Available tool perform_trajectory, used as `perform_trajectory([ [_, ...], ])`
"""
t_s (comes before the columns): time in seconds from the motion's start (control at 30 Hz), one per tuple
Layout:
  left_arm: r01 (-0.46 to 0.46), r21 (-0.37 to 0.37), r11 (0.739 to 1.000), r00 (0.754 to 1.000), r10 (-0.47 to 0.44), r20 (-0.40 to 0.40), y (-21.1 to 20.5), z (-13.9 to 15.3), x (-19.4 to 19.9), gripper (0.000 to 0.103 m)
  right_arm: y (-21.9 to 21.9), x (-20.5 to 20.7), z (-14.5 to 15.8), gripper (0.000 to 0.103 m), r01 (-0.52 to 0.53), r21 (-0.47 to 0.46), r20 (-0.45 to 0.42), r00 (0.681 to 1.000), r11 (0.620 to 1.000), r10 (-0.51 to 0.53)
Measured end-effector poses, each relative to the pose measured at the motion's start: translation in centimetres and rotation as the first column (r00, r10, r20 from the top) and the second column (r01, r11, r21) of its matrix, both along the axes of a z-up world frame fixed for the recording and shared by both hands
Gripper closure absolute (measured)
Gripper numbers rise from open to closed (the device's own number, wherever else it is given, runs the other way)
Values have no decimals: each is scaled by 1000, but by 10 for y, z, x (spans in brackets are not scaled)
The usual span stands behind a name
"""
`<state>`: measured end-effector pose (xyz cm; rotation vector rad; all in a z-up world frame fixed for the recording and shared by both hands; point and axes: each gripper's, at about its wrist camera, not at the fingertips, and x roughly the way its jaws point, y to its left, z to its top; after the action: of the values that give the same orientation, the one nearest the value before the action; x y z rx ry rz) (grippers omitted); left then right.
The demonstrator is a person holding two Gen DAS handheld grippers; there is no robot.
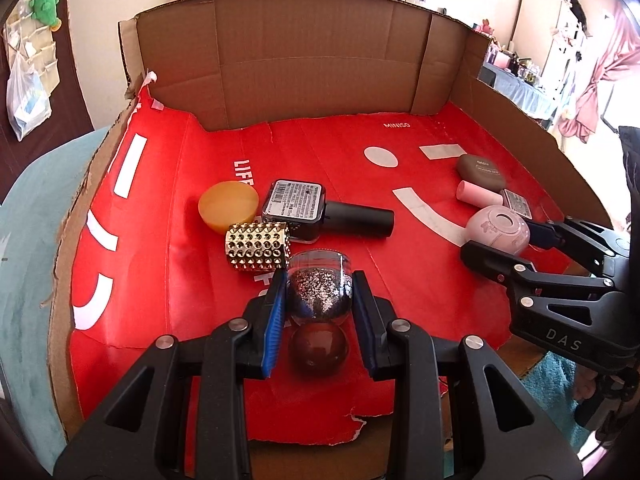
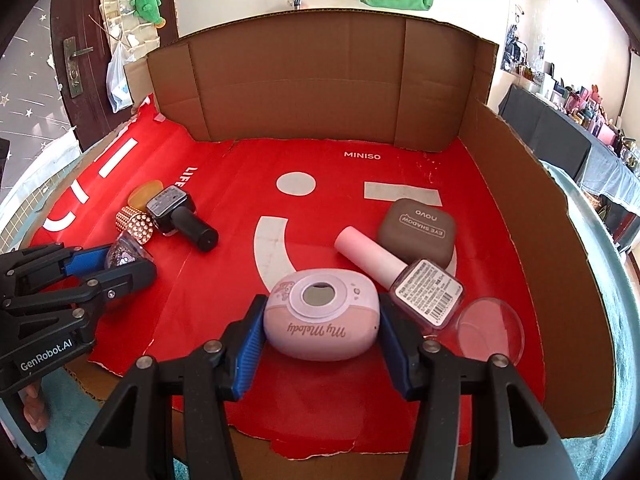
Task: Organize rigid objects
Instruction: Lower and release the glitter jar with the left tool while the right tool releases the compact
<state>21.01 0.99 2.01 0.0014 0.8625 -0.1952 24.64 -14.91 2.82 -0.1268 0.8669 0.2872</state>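
My left gripper [image 1: 320, 292] is shut on a clear glitter-filled bottle [image 1: 320, 284] with a dark round cap [image 1: 318, 350], low over the red sheet. It also shows in the right wrist view [image 2: 128, 260]. A gold studded cylinder [image 1: 258, 251], an orange dome [image 1: 228, 205] and a black nail-polish bottle [image 1: 316, 212] lie just beyond it. My right gripper [image 2: 320, 320] is shut on a pink "My Melody" oval case [image 2: 320, 316], seen in the left wrist view too [image 1: 498, 230]. A pink nail-polish bottle [image 2: 396, 272] and a brown eye-shadow case [image 2: 418, 230] lie right of it.
Everything lies on a red MINISO sheet [image 2: 320, 168] inside a cut-open cardboard box with a tall back wall [image 2: 304, 80] and a right wall [image 2: 532, 220]. A clear round lid [image 2: 490, 328] lies by my right finger. Teal cloth surrounds the box.
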Motion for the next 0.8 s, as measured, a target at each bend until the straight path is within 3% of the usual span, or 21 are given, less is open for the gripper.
perform_trajectory([
  [0.8, -8, -6, 1000, 1000, 8, 1, 1, 0, 1, 70, 0, 0, 0, 47, 0, 7, -1, 1000, 1000, 0],
])
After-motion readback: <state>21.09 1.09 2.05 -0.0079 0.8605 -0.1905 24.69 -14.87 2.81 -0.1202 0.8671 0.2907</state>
